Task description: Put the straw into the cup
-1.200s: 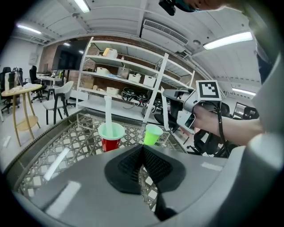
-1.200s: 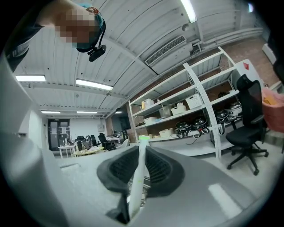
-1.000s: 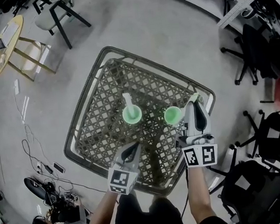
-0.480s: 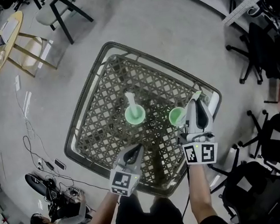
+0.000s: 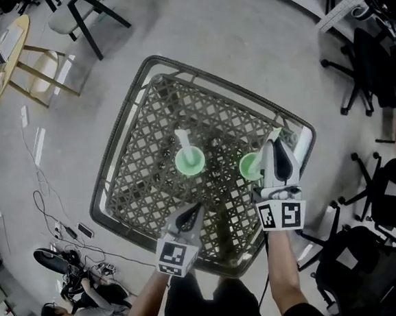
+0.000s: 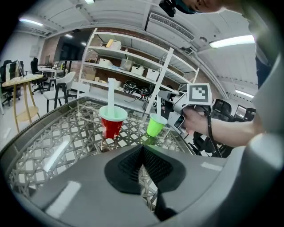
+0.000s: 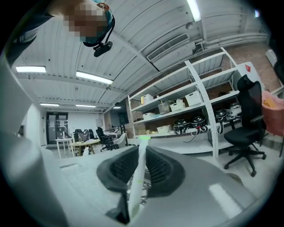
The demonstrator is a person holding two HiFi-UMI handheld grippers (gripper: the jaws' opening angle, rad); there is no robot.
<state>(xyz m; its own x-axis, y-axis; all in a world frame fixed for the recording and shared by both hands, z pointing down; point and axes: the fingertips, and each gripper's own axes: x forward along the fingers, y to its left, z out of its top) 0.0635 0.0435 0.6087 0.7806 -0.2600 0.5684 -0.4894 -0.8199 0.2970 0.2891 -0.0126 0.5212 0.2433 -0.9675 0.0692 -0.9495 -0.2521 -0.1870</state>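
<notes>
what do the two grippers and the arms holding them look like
The left gripper and right gripper are alike: pale grey moulded shells, black ribbed pads inside the jaws, and a white cube with black square markers at the rear. Forearms are bare of sleeves; a thin black cord loops the right wrist.

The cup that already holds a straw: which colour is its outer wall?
Red, under a pale green top; the left gripper view shows the cup best.

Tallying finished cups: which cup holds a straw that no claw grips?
The red cup: its white straw stands free. The second straw, at the green cup, is pinched in the right claw.
</notes>
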